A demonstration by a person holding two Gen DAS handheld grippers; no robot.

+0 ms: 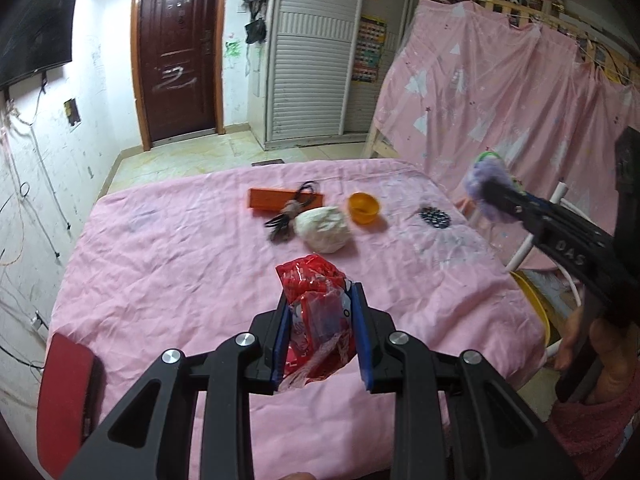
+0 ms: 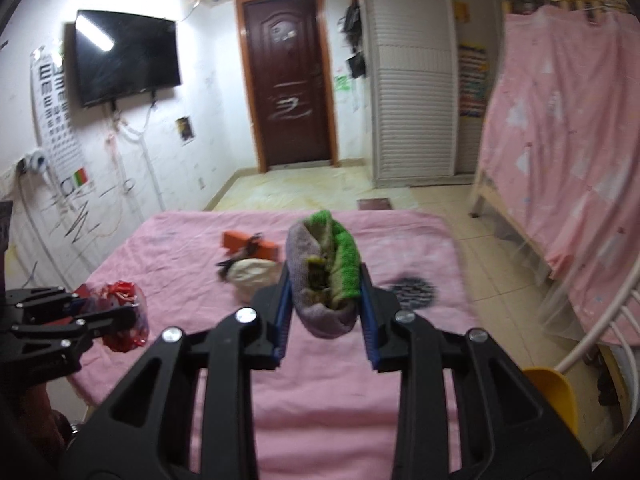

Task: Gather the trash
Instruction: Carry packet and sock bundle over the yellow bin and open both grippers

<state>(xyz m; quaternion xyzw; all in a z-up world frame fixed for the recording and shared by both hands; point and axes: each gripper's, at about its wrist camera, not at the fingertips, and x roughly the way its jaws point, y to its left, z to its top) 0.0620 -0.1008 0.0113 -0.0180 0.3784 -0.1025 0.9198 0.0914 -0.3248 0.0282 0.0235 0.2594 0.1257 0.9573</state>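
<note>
Pink sheet (image 1: pixel 168 280) spread over the table, wrinkled. Far middle: orange box (image 1: pixel 276 200) lying flat, black cords (image 1: pixel 298 204) draped across it. Just right of that, small orange cup (image 1: pixel 363 208), upright. Further right, dark patterned disc (image 1: pixel 435 217) flat on the sheet. Near left edge, red pad (image 1: pixel 68 396). Beyond the table: dark brown door (image 2: pixel 289 80) in the far wall, black TV (image 2: pixel 126 56) mounted left, eye chart (image 2: pixel 54 120) beside it. White louvred wardrobe (image 2: pixel 412 92) right of the door. Pink curtain (image 2: pixel 560 120) hanging far right. Yellow bin (image 2: pixel 556 396) at near right, partly hidden.
</note>
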